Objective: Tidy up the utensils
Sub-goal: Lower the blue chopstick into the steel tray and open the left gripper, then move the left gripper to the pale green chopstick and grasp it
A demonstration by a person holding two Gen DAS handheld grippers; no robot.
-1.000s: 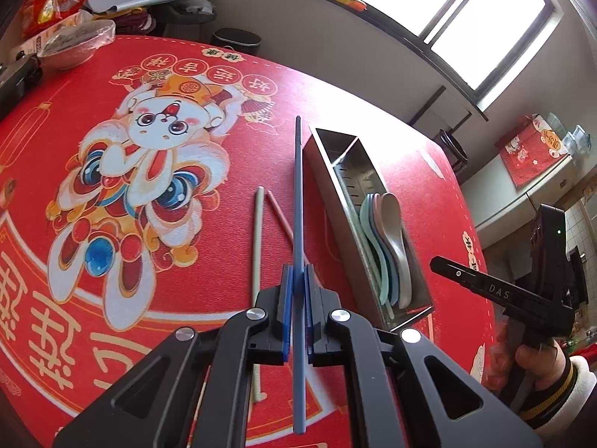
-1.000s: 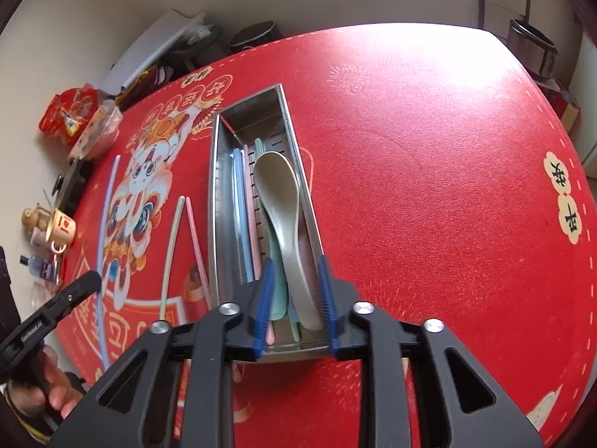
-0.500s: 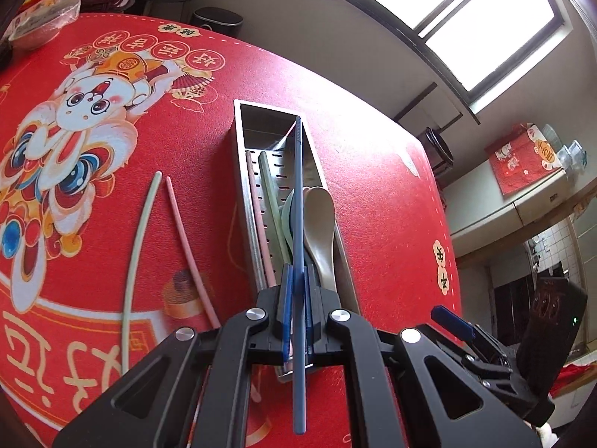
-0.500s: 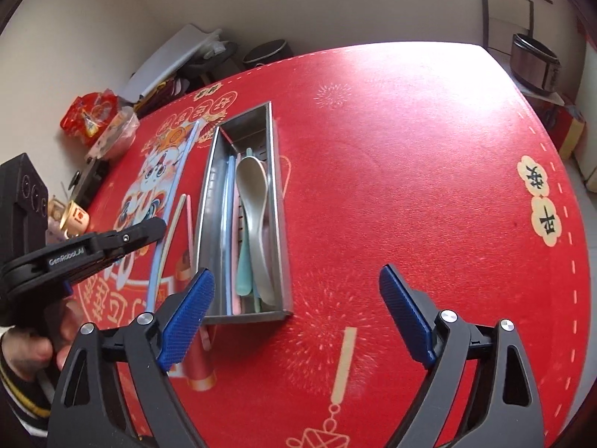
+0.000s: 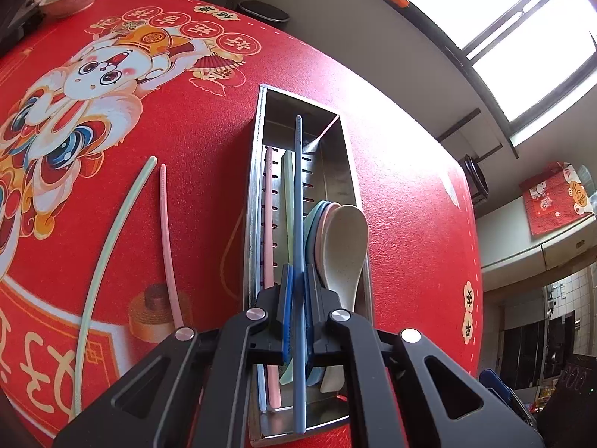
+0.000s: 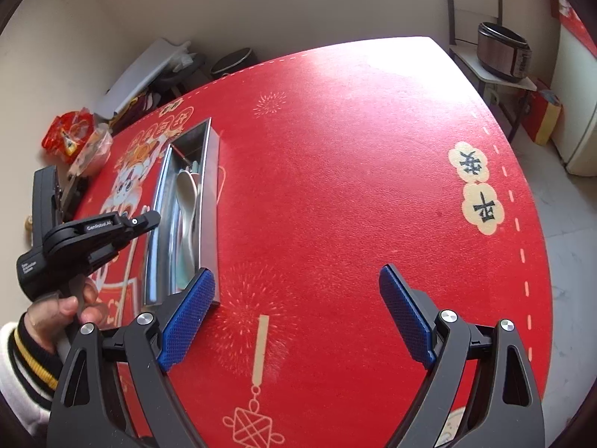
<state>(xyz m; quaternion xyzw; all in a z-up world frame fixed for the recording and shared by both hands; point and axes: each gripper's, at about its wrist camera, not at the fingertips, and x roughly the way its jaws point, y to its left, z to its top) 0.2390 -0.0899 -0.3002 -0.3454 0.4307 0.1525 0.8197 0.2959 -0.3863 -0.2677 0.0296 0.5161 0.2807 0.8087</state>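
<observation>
My left gripper (image 5: 297, 300) is shut on a blue chopstick (image 5: 298, 201) and holds it lengthwise over the steel utensil tray (image 5: 253, 186). The tray holds a pink chopstick (image 5: 268, 216), a pale green one (image 5: 287, 194) and several stacked spoons, a beige spoon (image 5: 345, 246) on top. A green chopstick (image 5: 112, 239) and a pink chopstick (image 5: 166, 239) lie on the red mat left of the tray. My right gripper (image 6: 296, 315) is open and empty, over the mat right of the tray (image 6: 209, 201). The left gripper (image 6: 93, 239) shows there beside the tray.
The table carries a red mat (image 6: 354, 186) with a lion-dance print (image 5: 74, 112). A bowl and snack bags (image 6: 80, 142) sit at the far edge. A rice cooker (image 6: 503, 52) stands on a side stand beyond the table.
My left gripper has carried the blue chopstick from over the mat to over the tray and lower. My right gripper has opened and drawn back to the right of the tray.
</observation>
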